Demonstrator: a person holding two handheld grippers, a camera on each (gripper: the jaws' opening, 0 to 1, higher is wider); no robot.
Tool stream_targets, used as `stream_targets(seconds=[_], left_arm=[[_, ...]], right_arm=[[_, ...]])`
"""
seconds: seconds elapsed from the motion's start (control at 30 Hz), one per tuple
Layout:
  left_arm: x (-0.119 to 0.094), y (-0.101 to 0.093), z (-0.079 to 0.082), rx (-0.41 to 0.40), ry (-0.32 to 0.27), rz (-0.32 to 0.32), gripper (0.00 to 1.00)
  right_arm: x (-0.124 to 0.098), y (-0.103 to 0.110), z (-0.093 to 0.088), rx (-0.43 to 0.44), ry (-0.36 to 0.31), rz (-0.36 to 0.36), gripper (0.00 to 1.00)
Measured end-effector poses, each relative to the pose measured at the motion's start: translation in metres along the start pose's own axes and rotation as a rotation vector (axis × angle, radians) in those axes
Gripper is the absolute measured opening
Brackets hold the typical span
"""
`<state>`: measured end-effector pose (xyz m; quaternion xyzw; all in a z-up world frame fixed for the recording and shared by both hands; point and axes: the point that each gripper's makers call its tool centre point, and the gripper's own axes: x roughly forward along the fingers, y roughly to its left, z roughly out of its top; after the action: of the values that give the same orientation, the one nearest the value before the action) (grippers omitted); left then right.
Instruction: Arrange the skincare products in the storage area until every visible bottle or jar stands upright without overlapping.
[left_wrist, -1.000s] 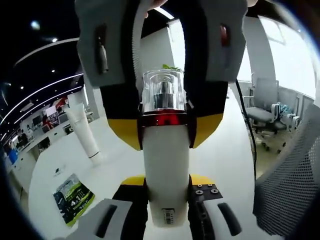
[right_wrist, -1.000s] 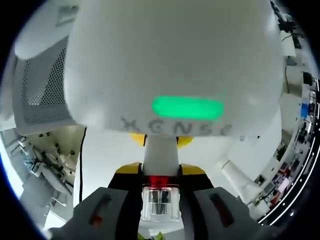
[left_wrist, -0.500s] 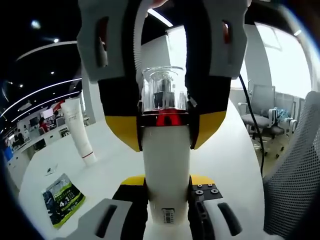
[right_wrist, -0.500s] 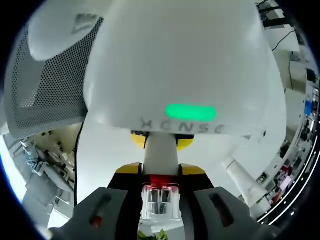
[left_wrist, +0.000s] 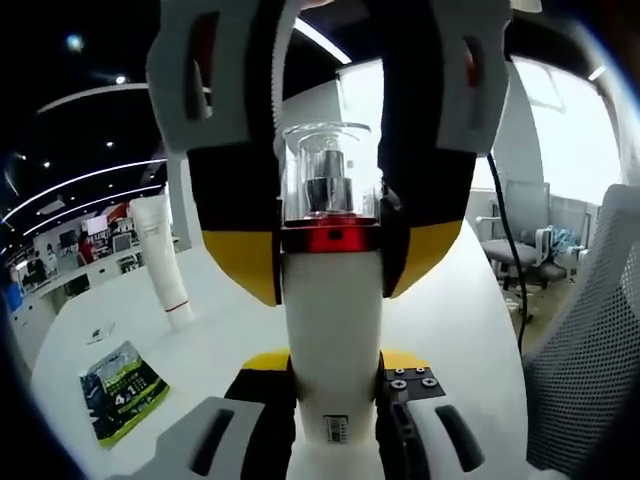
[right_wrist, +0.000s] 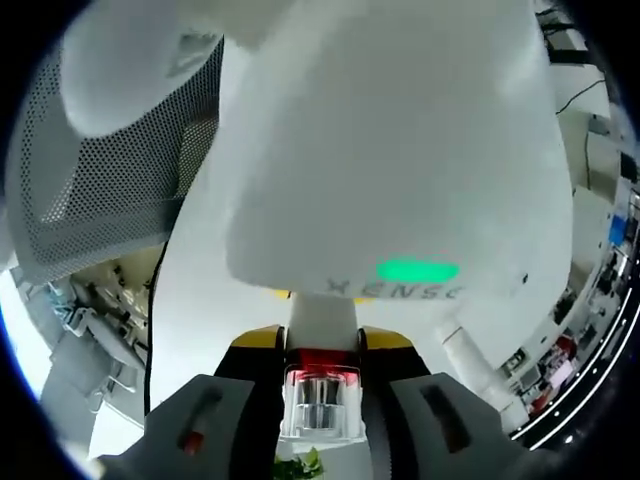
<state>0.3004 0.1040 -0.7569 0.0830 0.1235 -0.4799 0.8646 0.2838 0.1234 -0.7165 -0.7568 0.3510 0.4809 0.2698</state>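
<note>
While both tongs (left_wrist: 333, 400) (right_wrist: 320, 400) stay clamped on the bottle (left_wrist: 332, 340), white tube (left_wrist: 160, 255) slightly nearer

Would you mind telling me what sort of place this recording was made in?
Probably an open-plan office or showroom: a white table, swivel office chairs by bright windows, a mesh chair back and long ceiling strip lights.

An open-plan office, from where I stand.
Swivel chairs (left_wrist: 520, 245) at three o'clock, ceiling light strips (left_wrist: 75, 185) at nine, big window (left_wrist: 575, 140).
</note>
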Motion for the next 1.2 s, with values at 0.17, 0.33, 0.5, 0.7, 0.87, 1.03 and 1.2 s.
stream_targets(seconds=[0.17,0.33,0.5,0.7,0.87,1.03,1.2], left_arm=[[-0.001,0.0,-0.001,-0.01,0.002,-0.006,0.28],[-0.002,0.001,-0.005,-0.009,0.009,-0.011,0.28],[-0.006,0.002,-0.006,-0.013,0.014,-0.016,0.28],[-0.006,0.001,-0.006,-0.007,0.02,-0.029,0.28],[-0.007,0.002,-0.005,-0.008,0.028,-0.035,0.29],[-0.007,0.003,-0.006,-0.019,0.032,-0.046,0.29],[-0.007,0.002,-0.006,-0.013,0.039,-0.07,0.29]], right_arm=[[-0.001,-0.003,0.004,-0.025,-0.017,-0.012,0.27],[-0.006,-0.006,0.011,-0.012,-0.082,-0.04,0.3],[-0.007,-0.011,0.01,0.03,-0.143,-0.084,0.44],[-0.015,-0.007,0.006,0.253,-0.301,-0.069,0.55],[-0.036,-0.002,-0.005,0.692,-0.57,-0.034,0.56],[-0.053,-0.003,-0.013,1.071,-0.859,-0.033,0.56],[-0.071,-0.016,-0.016,1.291,-1.097,-0.048,0.54]])
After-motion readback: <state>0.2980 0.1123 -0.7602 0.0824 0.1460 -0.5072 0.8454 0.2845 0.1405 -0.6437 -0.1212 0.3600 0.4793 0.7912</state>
